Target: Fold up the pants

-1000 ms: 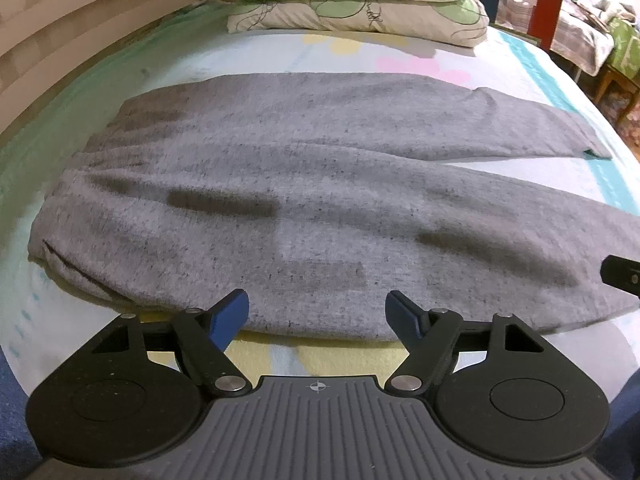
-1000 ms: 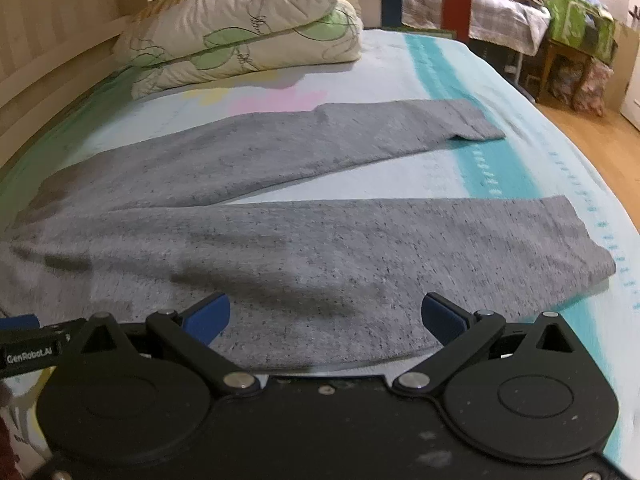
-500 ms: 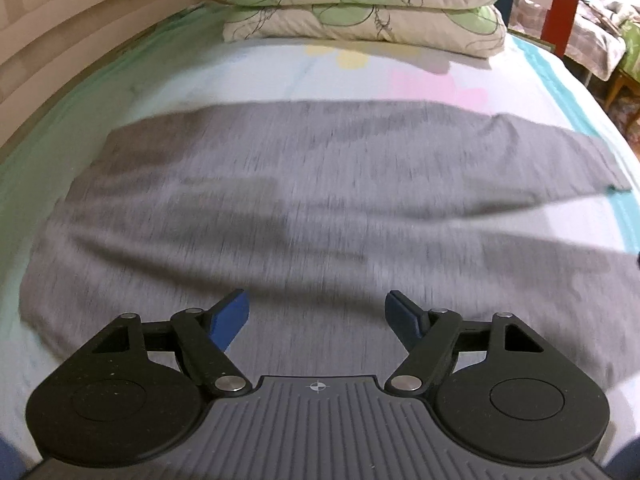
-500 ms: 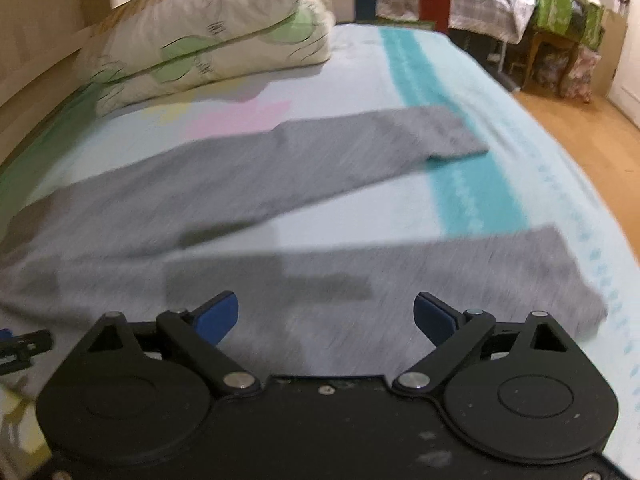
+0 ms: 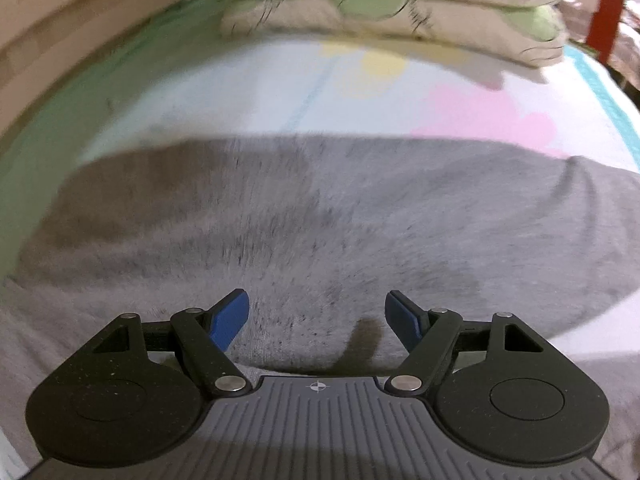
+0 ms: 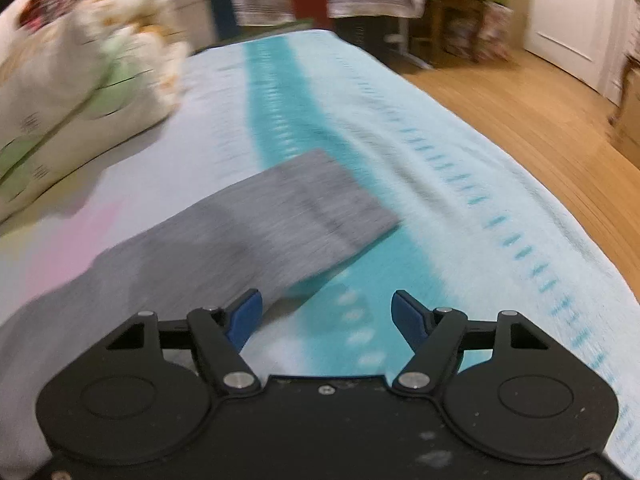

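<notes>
Grey pants (image 5: 320,216) lie spread flat on the bed. In the left wrist view their upper part fills the middle, and my left gripper (image 5: 317,316) hovers over it, open, with nothing between its blue pads. In the right wrist view only the far leg (image 6: 280,216) shows, its cuff end resting on the teal stripe. My right gripper (image 6: 327,316) hangs just in front of that cuff, mostly over bare sheet. Its jaws are closing, with nothing between them. Both views are blurred by motion.
Two stacked floral pillows (image 5: 400,12) lie at the head of the bed, beyond the pants. A wooden bed frame (image 5: 60,20) runs along the left. The bed's right edge (image 6: 560,248) drops to a wooden floor (image 6: 540,120) with furniture and a door behind.
Both grippers have travelled across the pants toward the pillows. The near leg has dropped out of the right view, leaving the far cuff close ahead. The right jaws have narrowed.
</notes>
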Available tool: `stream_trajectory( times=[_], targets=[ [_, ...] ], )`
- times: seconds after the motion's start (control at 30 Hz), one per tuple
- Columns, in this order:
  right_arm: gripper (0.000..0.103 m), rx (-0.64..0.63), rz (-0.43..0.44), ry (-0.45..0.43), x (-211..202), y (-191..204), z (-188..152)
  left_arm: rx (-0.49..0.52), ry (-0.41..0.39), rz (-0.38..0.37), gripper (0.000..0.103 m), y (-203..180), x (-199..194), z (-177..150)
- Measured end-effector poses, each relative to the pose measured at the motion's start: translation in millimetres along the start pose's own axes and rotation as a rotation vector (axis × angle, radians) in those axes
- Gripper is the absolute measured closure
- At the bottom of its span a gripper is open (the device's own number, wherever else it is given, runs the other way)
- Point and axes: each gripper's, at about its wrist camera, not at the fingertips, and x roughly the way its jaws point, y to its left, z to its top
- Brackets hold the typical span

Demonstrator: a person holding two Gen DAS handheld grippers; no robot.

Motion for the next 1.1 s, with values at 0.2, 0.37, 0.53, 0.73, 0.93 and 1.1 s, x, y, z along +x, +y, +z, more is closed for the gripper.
stream_trajectory(
  times=[0.2, 0.37, 0.53, 0.73, 0.93, 1.1],
  targets=[
    [0.028, 0.133, -0.026, 0.017, 51.5, -21.3, 18.3, 0.052, 0.004, 0.044, 0.029, -10.4, 15.3, -7.6],
    [0.032, 0.185, -0.016, 0.012, 75.2, -22.4, 26.9, 0.072, -0.011, 0.048, 0.028, -17.6, 13.6, -13.3],
    [0.097, 0.119, -0.034, 0.013, 78.9, -10.7, 35.7, 0.048, 0.005, 0.031, 0.029, -13.4, 15.1, -2.5],
    [0.102, 0.03, -0.218, -0.029, 74.3, -19.1, 44.3, 0.047, 0.0, 0.019, 0.029, -12.5, 16.8, -0.7],
    [0.092, 0.19, -0.133, -0.032, 51.9, -57.5, 33.7, 0.045, -0.009, 0.009, 0.029, -10.3, 10.2, -1.8],
    [0.062, 0.172, -0.047, -0.021, 1.6, -73.1, 12.6, 0.05, -0.02, -0.027, 0.03, -9.5, -14.2, -11.3]
  ],
)
